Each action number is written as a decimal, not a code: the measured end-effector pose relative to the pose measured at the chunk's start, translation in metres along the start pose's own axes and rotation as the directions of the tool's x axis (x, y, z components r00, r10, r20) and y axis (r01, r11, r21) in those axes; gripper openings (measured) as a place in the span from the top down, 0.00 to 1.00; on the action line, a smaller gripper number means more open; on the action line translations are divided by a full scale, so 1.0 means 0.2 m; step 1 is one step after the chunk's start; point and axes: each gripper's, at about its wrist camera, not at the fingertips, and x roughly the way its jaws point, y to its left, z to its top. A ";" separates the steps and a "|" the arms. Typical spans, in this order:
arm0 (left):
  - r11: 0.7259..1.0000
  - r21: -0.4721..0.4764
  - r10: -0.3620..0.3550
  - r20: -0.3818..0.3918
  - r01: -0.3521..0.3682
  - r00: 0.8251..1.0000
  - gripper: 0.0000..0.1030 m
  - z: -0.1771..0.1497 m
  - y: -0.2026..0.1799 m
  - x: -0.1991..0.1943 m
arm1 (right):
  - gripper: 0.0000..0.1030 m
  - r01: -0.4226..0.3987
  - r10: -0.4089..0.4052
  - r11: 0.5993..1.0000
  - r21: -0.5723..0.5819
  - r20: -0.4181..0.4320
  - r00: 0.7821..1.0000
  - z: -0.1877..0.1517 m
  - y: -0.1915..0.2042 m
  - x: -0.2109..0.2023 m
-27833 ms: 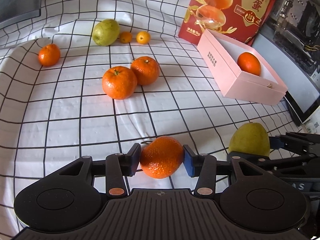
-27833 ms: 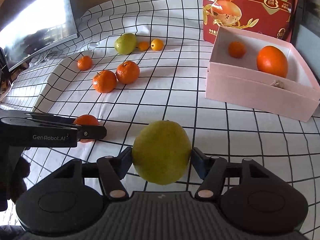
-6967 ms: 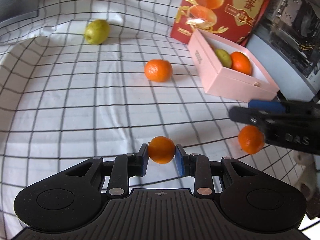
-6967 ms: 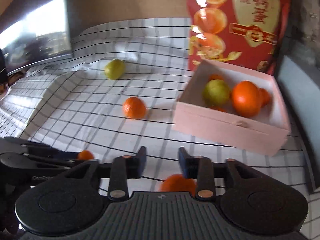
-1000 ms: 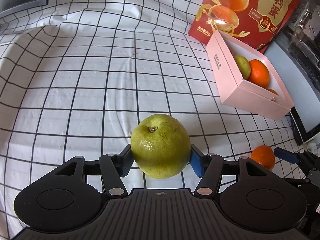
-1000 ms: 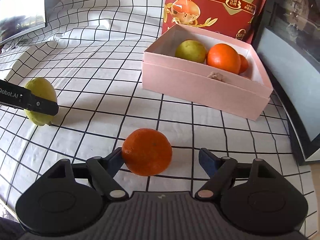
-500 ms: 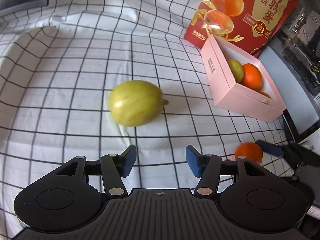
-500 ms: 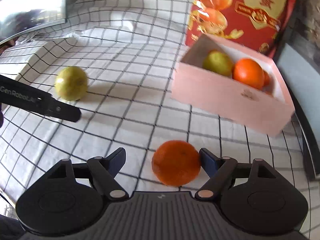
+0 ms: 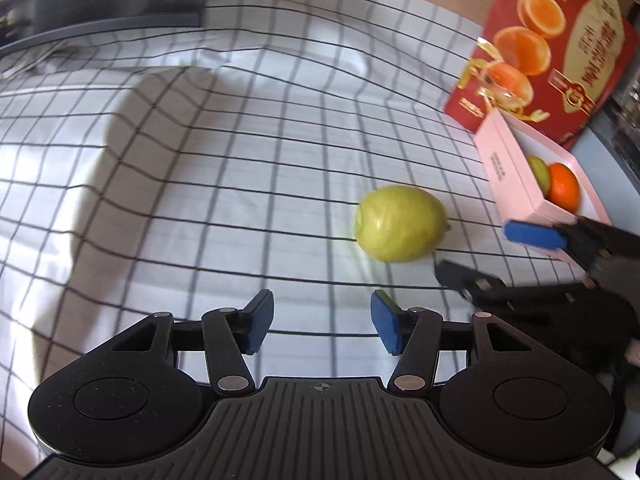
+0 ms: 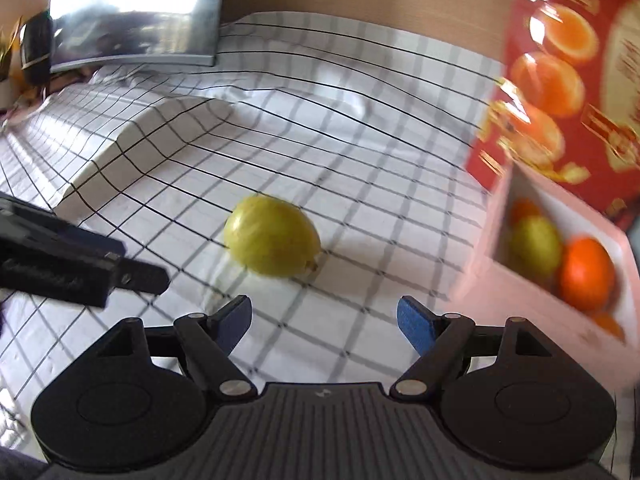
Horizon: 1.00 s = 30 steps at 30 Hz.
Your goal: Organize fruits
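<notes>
The right claw (image 10: 324, 326) stood empty, jaws apart, above the checked counter (image 10: 320, 100); a green pear (image 10: 272, 236) lay just beyond.

Yellow-green pear (image 9: 401, 223) lies on its side, loose on the cloth; pink box (image 9: 508, 172) at its two o'clock holds a green pear (image 10: 536, 246) beside an orange (image 10: 586, 274).

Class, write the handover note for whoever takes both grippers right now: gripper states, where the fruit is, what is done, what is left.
Left gripper: open, empty.
Right gripper: open, empty.
Yellow-green pear lies loose on the black-checked white cloth, ahead of both grippers.
Done: pink cardboard box holds a green pear and round oranges.
Left: pick up the loose pear and box it.
</notes>
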 end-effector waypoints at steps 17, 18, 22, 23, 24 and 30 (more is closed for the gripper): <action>0.956 0.252 -0.176 0.093 0.147 0.980 0.43 0.24 -0.16 0.04 | 0.20 0.059 -0.060 0.996 -0.064 -0.019 0.998 -0.17 -0.01 -0.15; 0.955 0.259 -0.175 0.095 0.145 0.980 0.43 0.26 -0.18 0.06 | 0.20 0.076 -0.076 0.996 -0.047 -0.016 0.997 -0.20 -0.03 -0.18; 0.950 0.286 -0.163 0.102 0.129 0.981 0.43 0.34 -0.24 0.13 | 0.20 0.125 -0.123 0.989 0.079 -0.031 0.992 -0.29 -0.16 -0.26; 0.947 0.296 -0.159 0.098 0.124 0.982 0.43 0.35 -0.25 0.16 | 0.20 0.134 -0.130 0.985 0.110 -0.037 0.991 -0.31 -0.18 -0.27; 0.944 0.305 -0.158 0.092 0.123 0.983 0.43 0.36 -0.26 0.18 | 0.20 0.141 -0.136 0.980 0.140 -0.045 0.990 -0.33 -0.21 -0.28; 0.920 0.346 -0.205 0.021 0.185 0.979 0.45 0.35 -0.25 0.28 | 0.19 0.170 -0.160 0.961 0.217 -0.061 0.985 -0.42 -0.25 -0.30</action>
